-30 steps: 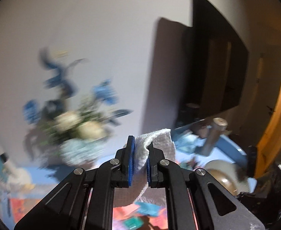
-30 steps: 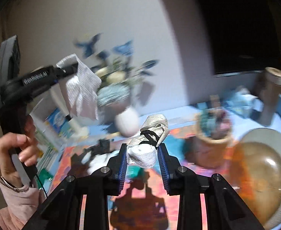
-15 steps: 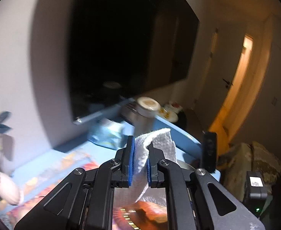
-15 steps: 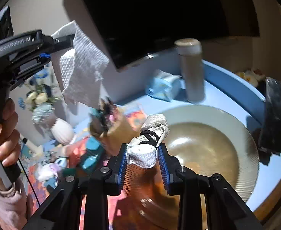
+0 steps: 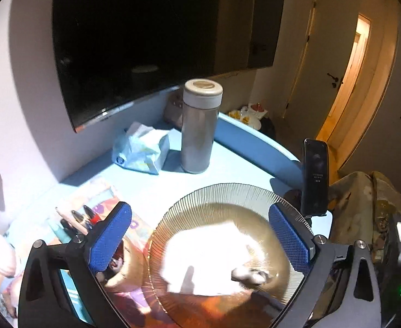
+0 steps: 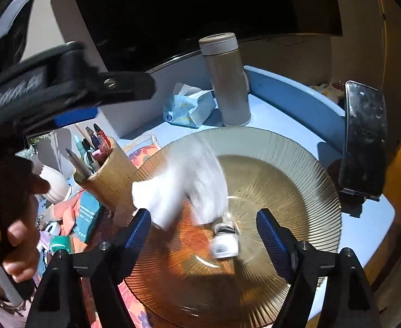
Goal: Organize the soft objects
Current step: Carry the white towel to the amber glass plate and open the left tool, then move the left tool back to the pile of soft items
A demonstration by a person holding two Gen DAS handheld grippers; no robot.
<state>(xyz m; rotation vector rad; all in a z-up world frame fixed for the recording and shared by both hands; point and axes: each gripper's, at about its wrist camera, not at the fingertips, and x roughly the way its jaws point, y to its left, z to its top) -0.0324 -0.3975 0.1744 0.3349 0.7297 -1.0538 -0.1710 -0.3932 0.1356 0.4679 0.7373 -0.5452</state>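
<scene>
My left gripper [image 5: 200, 242] hangs over a ribbed amber glass plate [image 5: 227, 194], its jaws opening wide with nothing pressed between the blue pads. Below it a white paper towel [image 5: 206, 257] lies loose on the plate, with a small rolled cloth [image 5: 248, 273] beside it. My right gripper [image 6: 204, 236] is also over the plate [image 6: 296, 191], jaws opening and apart from everything. The towel [image 6: 184, 183] is blurred in motion, and the rolled cloth with a black band [image 6: 225, 242] is blurred just above the plate. One of the left gripper's fingers [image 6: 124, 86] shows at the upper left.
Behind the plate stand a grey thermos [image 5: 200, 125] and a blue tissue pack [image 5: 143, 150]. A phone on a stand [image 5: 315, 177] is at the plate's right. A wooden pen holder [image 6: 110, 172] and a white vase [image 6: 55, 186] stand to the left. A person's hand [image 6: 9, 232] holds the left gripper.
Both grippers swung right and down from the flower vase to above the plate. The left let go of the paper towel and the right released the rolled cloth; both now lie loose at the plate.
</scene>
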